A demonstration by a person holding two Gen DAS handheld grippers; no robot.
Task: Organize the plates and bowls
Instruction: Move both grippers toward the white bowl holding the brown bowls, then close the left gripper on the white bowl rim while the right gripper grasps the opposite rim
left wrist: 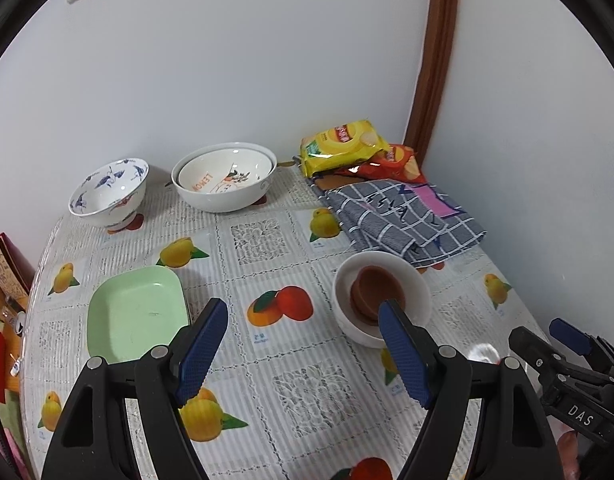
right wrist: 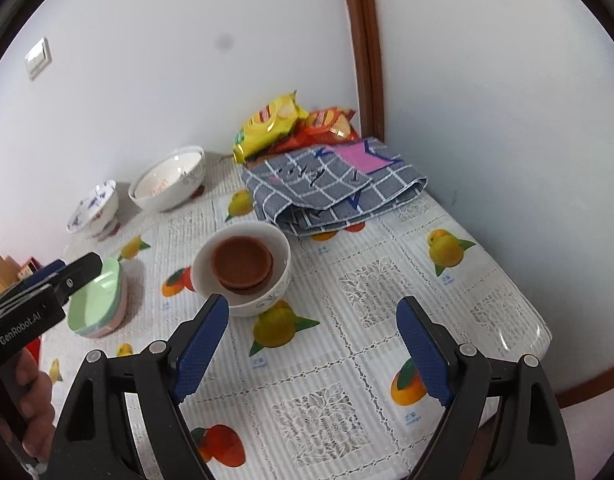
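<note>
Both grippers hang over the table [right wrist: 507, 280] with nothing between their blue pads, the left gripper [left wrist: 303, 348] and the right gripper [right wrist: 313, 344] each spread wide and released. The fruit-print cloth [left wrist: 291, 256] covers the top below them. Just past the left gripper's left finger sits the green dish [left wrist: 135, 312]; at its right fingertip, the white bowl [right wrist: 281, 276] with brown saucers [right wrist: 243, 264] inside. Farther off lies a folded checked towel [right wrist: 331, 188], then snack bags [left wrist: 343, 146], nested white bowls [left wrist: 227, 180] and a blue-patterned bowl [left wrist: 107, 192] against the pale wall [left wrist: 247, 60].
</note>
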